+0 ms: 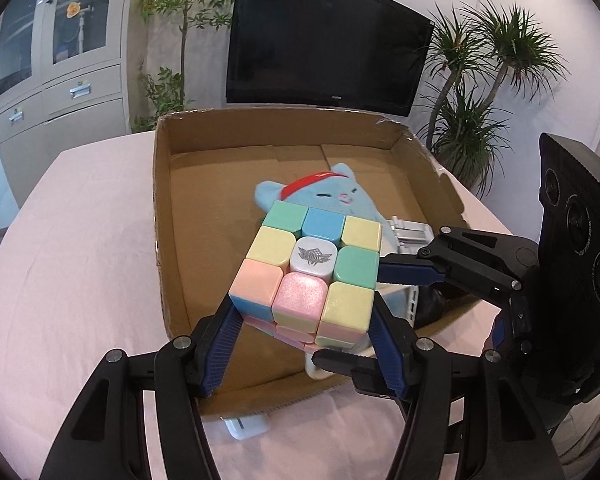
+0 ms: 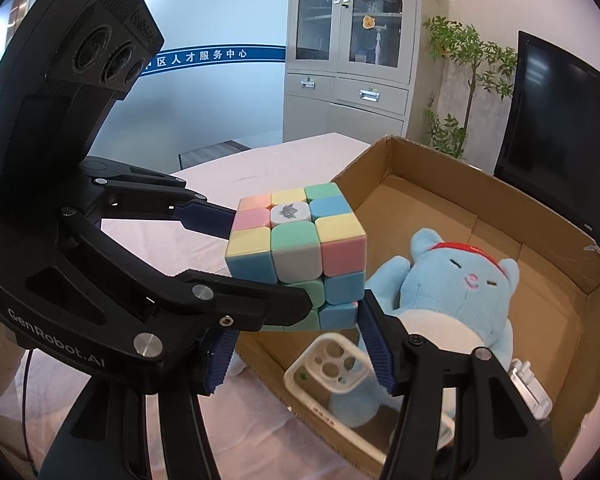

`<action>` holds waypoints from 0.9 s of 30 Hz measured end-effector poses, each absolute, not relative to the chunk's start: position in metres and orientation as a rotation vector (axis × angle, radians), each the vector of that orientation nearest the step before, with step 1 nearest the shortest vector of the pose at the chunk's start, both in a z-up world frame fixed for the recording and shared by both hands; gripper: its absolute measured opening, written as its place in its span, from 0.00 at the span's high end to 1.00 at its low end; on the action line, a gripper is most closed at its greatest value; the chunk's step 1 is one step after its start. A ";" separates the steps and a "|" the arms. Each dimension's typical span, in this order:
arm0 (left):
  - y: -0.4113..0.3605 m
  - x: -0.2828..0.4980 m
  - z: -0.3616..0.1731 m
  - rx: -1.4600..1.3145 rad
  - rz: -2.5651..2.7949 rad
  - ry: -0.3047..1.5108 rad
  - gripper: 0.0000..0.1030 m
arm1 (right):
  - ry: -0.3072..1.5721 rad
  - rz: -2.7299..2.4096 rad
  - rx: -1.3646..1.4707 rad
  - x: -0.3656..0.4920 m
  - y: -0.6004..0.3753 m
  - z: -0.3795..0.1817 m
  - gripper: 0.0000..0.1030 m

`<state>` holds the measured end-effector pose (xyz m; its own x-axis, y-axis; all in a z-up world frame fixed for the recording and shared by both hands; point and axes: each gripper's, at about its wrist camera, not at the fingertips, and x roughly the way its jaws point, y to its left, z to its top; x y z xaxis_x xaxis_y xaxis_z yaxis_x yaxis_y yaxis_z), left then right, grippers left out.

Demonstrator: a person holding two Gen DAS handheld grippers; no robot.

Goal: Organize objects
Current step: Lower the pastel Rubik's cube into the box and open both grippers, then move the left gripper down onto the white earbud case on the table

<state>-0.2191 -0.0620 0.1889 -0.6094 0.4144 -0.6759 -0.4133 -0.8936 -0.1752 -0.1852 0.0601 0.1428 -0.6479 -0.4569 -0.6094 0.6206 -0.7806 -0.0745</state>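
Observation:
A pastel puzzle cube (image 1: pixel 312 268) is held above the near edge of an open cardboard box (image 1: pixel 162 216). My left gripper (image 1: pixel 306 320) is shut on the cube's two sides. My right gripper (image 2: pixel 296 316) also closes on the cube (image 2: pixel 296 248) from the right, its fingers against the other two faces. In the box lie a blue plush cat (image 2: pixel 456 292) with a red headband, a clear phone case (image 2: pixel 332 368) and a grey plastic part (image 1: pixel 410 236).
The box (image 2: pixel 540 216) sits on a table with a pink cloth (image 1: pixel 72 264). A white object (image 1: pixel 246 426) lies on the cloth under the box's near edge. A black TV (image 1: pixel 324 36), plants and a grey cabinet (image 1: pixel 56 52) stand behind.

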 end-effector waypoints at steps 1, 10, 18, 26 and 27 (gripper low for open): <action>-0.064 -0.225 0.187 -1.042 2.466 -0.006 0.41 | 0.370 -2.374 0.787 -0.192 0.058 0.141 0.46; -0.080 -0.274 0.147 -1.149 2.444 -0.072 0.41 | 0.422 -2.322 0.894 -0.239 0.046 0.111 0.46; -0.089 -0.266 0.143 -1.108 2.556 -0.141 0.39 | 0.583 -2.374 0.906 -0.236 0.030 0.103 0.44; -0.132 -0.196 0.178 -1.044 2.757 -0.258 0.22 | 0.417 -2.521 0.764 -0.182 0.057 0.148 0.31; -0.138 -0.184 0.163 -1.121 2.789 -0.257 0.22 | 0.364 -2.531 0.763 -0.170 0.064 0.150 0.30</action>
